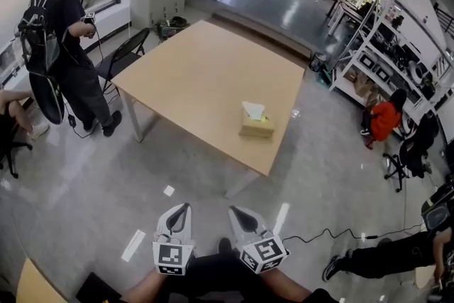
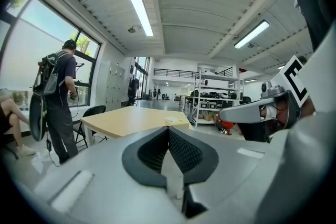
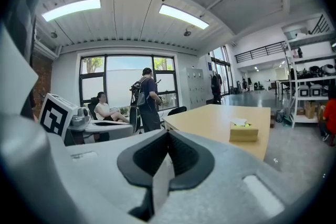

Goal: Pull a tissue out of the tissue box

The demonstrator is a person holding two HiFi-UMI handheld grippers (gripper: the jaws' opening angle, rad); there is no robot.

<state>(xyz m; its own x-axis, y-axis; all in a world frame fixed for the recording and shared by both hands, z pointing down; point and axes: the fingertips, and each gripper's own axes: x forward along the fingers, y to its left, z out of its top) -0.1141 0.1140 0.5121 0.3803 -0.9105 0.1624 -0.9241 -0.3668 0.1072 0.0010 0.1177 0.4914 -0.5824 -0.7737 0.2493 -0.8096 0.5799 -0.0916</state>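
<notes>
One tissue box (image 1: 256,127) on table (image 1: 206,74), white tissue (image 1: 252,110) poking out

Left tool (image 1: 186,208), right tool (image 1: 233,210): grey shells, black-white marker cubes (image 1: 172,258).

Tissue box (image 1: 256,126) on table (image 1: 202,71), chair (image 1: 125,53) beside

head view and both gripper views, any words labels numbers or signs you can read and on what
No readable words or numbers in any view.
Left cube, right cube: black-and-white square codes, no letters.
Tissue box: print, if any, too small.
Shelves: labels too blurred.
</notes>
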